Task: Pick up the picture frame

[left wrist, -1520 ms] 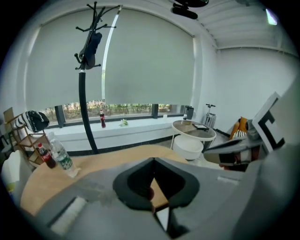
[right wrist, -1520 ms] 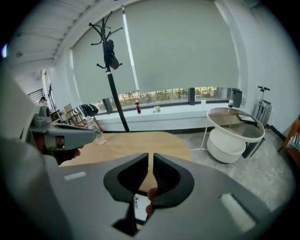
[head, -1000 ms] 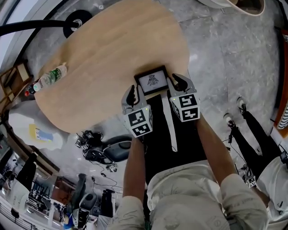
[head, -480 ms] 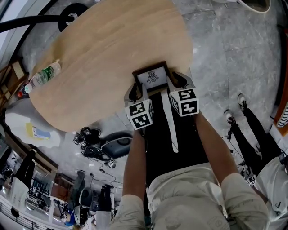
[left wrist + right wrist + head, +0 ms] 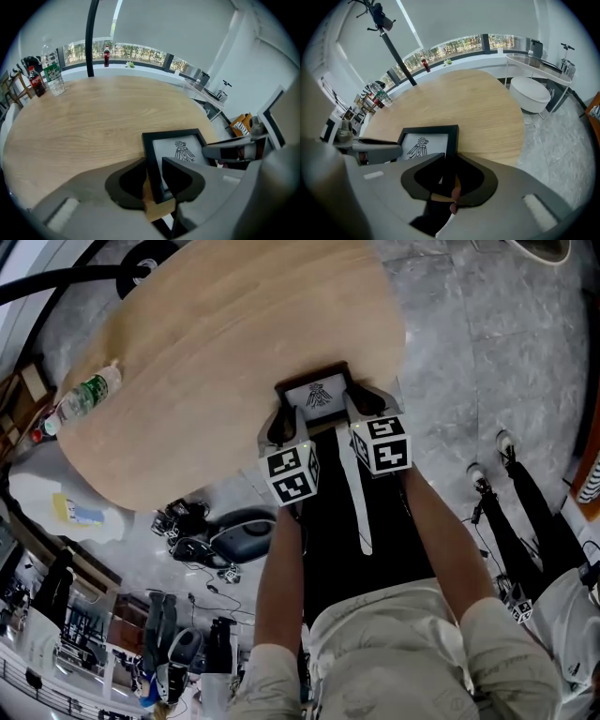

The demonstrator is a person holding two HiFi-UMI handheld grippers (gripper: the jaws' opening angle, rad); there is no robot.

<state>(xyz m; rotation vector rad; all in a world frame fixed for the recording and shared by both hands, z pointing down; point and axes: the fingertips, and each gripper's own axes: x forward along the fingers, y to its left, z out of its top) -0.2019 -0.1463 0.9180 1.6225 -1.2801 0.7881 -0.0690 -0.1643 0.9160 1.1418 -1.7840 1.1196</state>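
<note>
Okay, black picture frame [image 5: 317, 397], white print with dark bird-ish figure, lies flat at near edge of wooden table [image 5: 187, 362]. Left gripper [image 5: 153, 164] jaws apart, straddling frame's left side. Right gripper [image 5: 447, 159] jaws closing around right side; contact hard to tell.

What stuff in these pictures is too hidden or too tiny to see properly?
- Back of the picture frame: every view, it faces the table.
- Frame's near edge: left gripper view, mostly behind the left gripper.
- Words on the bottle label: head view, too small.
</note>
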